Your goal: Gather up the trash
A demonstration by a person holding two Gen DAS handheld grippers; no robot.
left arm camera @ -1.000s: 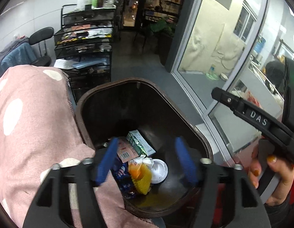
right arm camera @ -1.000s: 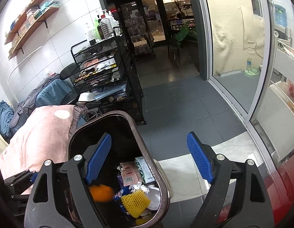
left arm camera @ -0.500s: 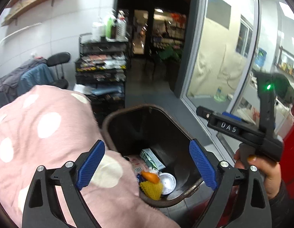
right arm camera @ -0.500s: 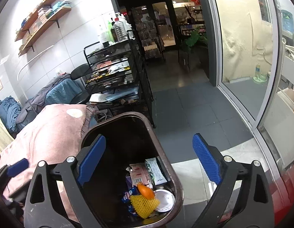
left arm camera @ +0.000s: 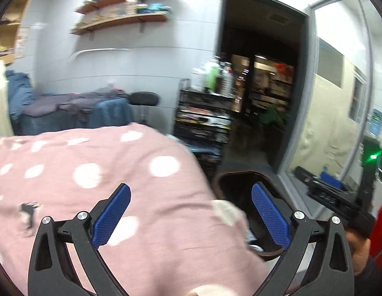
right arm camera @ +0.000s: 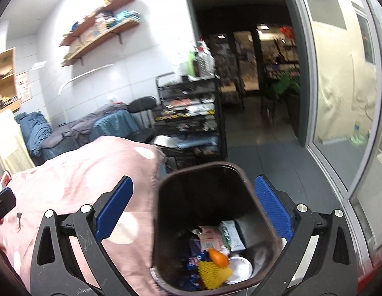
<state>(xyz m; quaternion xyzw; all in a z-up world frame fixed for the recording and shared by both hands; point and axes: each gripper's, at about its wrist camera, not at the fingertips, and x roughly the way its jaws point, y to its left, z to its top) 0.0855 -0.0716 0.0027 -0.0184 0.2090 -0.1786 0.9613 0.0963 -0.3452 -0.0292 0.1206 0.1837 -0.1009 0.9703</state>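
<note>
White tiled walls with wooden shelves point(right arm camera: 102, 34) back a cluttered room, where a black wire rack point(right arm camera: 191, 113) of papers and bottles stands behind the dark brown trash bin point(right arm camera: 166, 212) on grey floor tiles. Left of the bin lies a pink blanket with white dots point(left arm camera: 97, 172), its edge touching the bin's rim. Down inside the bin sit the collected scraps: a yellow foam net point(right arm camera: 213, 272), an orange piece point(right arm camera: 218, 257) resting on it, a white round lid point(right arm camera: 239, 268) just right of the net, and printed wrappers point(right arm camera: 210, 236) toward the bin's far wall. The right gripper point(right arm camera: 193, 208) hovers over the bin, its blue pads spread wide after just opening, with nothing pinched between them. The left gripper point(left arm camera: 191, 215) hangs over the blanket left of the bin, jaws likewise just opened wide and empty. Right of the bin, glass doors point(right arm camera: 338, 98) run along the floor
</note>
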